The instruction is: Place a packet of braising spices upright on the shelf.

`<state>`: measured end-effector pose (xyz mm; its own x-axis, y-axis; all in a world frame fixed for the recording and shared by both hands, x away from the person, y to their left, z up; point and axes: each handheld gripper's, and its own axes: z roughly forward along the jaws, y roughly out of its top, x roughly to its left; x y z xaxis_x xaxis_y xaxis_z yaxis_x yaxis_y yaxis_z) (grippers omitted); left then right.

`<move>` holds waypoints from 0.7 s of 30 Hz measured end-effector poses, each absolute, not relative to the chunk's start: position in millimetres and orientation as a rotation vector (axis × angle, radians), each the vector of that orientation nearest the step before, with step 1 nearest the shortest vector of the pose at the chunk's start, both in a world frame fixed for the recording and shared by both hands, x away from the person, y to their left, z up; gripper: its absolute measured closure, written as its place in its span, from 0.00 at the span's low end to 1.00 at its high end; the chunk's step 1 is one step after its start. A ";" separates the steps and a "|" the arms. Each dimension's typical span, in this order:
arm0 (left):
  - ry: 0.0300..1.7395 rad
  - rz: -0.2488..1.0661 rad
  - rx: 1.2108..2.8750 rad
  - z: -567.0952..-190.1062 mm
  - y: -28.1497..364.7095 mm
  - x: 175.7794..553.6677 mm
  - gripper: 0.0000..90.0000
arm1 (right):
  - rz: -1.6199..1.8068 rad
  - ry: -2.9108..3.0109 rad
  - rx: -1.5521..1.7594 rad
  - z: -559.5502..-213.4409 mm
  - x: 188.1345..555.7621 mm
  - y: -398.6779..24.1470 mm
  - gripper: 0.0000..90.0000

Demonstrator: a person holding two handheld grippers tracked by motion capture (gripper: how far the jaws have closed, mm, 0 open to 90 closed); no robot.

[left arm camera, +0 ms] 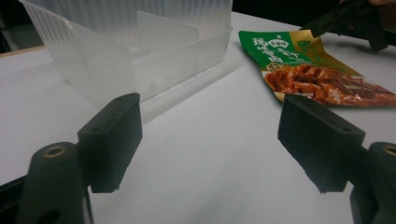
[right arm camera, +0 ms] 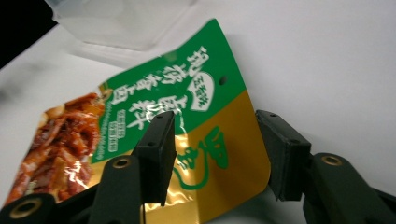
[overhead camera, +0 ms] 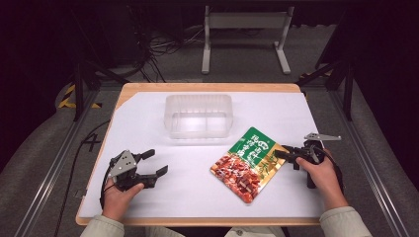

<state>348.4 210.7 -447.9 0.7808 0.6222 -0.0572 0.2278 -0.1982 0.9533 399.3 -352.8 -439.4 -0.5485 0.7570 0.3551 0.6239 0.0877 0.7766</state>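
we can't really read the pouch [overhead camera: 248, 163] print, it's at 3 o'clock on the table [overhead camera: 148, 195], right gripper [right arm camera: 215, 149] jaws parted astride its gold corner, not clamped, left gripper [overhead camera: 157, 163] spread wide, holding nothing, at 8 o'clock

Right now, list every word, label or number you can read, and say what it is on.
Food pouch, green part: large white Chinese characters, too blurred to quote.
Its gold corner: green stylised characters, illegible.
Small print: too small.
Clear container: no text.
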 end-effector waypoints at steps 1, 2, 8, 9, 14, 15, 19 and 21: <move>0.662 0.409 1.773 -447.9 210.7 348.4 0.25 | 1.460 2.211 1.416 -439.4 399.3 -352.8 0.56; 0.662 0.407 1.773 -447.9 210.6 348.4 0.25 | 1.491 2.221 1.391 -438.2 398.1 -351.5 0.57; 0.662 0.404 1.781 -447.8 210.8 348.4 0.25 | 1.526 2.302 1.326 -442.2 396.9 -342.2 0.58; 0.662 0.407 1.781 -448.0 210.6 348.5 0.25 | 1.503 2.327 1.319 -444.0 396.9 -340.0 0.58; 0.664 0.397 1.779 -448.5 209.8 347.8 0.25 | 1.364 2.403 1.255 -446.3 396.8 -328.4 0.62; 0.664 0.403 1.783 -448.3 210.4 348.0 0.25 | 1.339 2.412 1.245 -446.3 396.5 -326.3 0.64; 0.668 0.403 1.781 -448.5 210.3 347.6 0.25 | 1.268 2.393 1.241 -445.8 394.6 -322.2 0.76; 0.666 0.405 1.780 -448.5 210.2 347.9 0.25 | 1.248 2.377 1.248 -445.8 394.1 -321.5 0.83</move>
